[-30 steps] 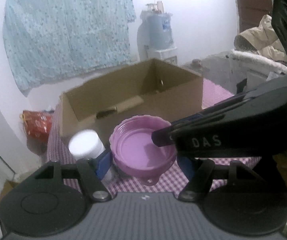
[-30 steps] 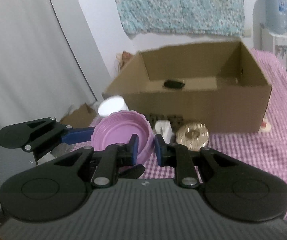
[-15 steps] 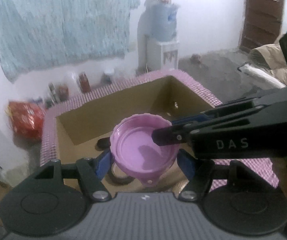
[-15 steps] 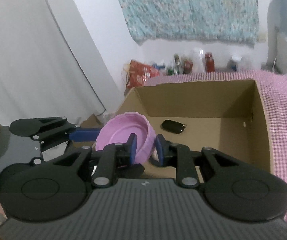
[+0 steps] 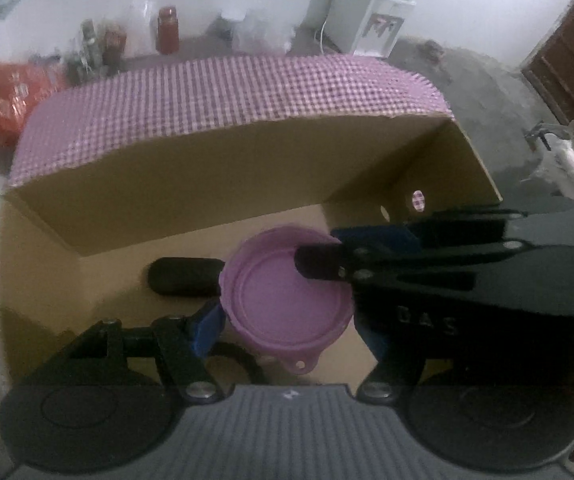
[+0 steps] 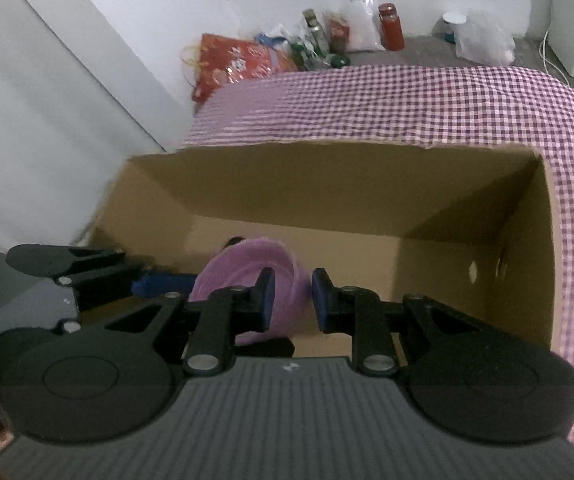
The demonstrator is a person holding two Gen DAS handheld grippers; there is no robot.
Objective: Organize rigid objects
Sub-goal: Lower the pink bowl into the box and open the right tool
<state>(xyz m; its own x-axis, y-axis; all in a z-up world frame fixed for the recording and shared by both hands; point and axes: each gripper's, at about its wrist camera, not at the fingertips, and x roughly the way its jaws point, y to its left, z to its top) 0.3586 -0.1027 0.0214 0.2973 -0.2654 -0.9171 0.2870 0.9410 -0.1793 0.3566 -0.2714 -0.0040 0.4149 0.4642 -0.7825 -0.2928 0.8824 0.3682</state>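
Purple bowl (image 5: 287, 300), pinched by both grippers (image 5: 287, 322) (image 6: 291, 296), half hides a dark object (image 5: 185, 278).

Dim, flat indoor light, bluish and grainy. Deep shadow inside the cardboard box (image 5: 191, 184) and under the far wall of it. Strong fisheye bending at the edges, dark corners. Smeared checked cloth (image 6: 367, 100); soft, blurred background jars.

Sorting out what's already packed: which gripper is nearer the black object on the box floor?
Left. The left gripper sits just beside the black object, while the right gripper pinches the purple bowl's far rim.
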